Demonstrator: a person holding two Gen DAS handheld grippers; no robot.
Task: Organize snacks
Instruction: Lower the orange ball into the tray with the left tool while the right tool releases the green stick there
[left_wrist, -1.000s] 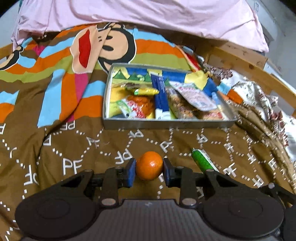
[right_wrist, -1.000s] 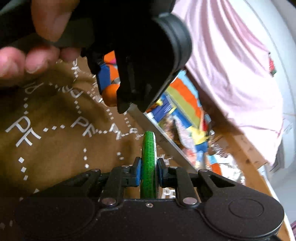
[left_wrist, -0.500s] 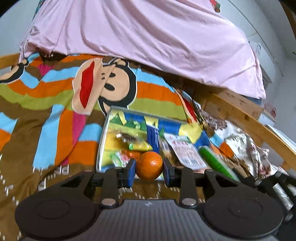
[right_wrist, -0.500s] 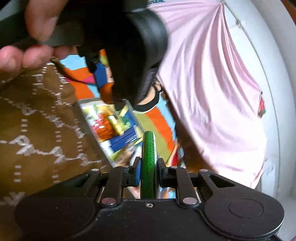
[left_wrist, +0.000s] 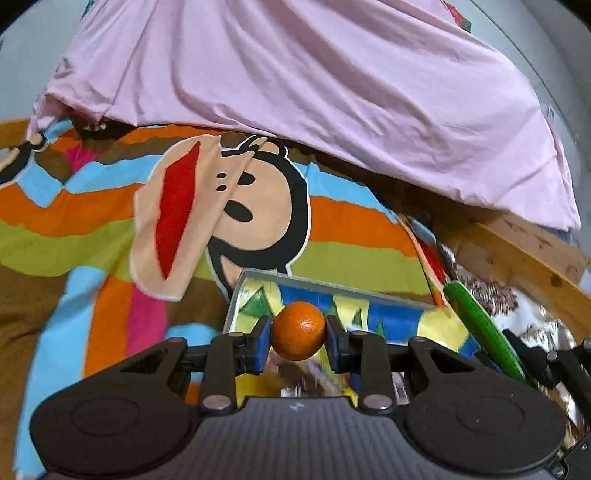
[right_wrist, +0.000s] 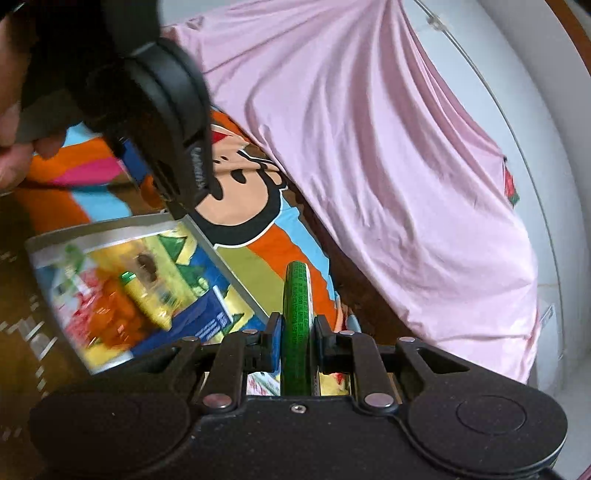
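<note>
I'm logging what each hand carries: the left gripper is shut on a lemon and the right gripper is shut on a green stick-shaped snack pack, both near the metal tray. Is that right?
Not quite. The left gripper is shut on a small orange, not a lemon, as the left wrist view shows. The rest holds: the right gripper is shut on the green stick-shaped snack pack, near the metal tray.

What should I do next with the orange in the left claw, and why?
Probably lower the left claw toward the snack tray and release there. Its jaws are clamped on the orange, which hangs above the tray's packets. The right claw holds a green stick pack close by on the right, so keep the two apart.
</note>
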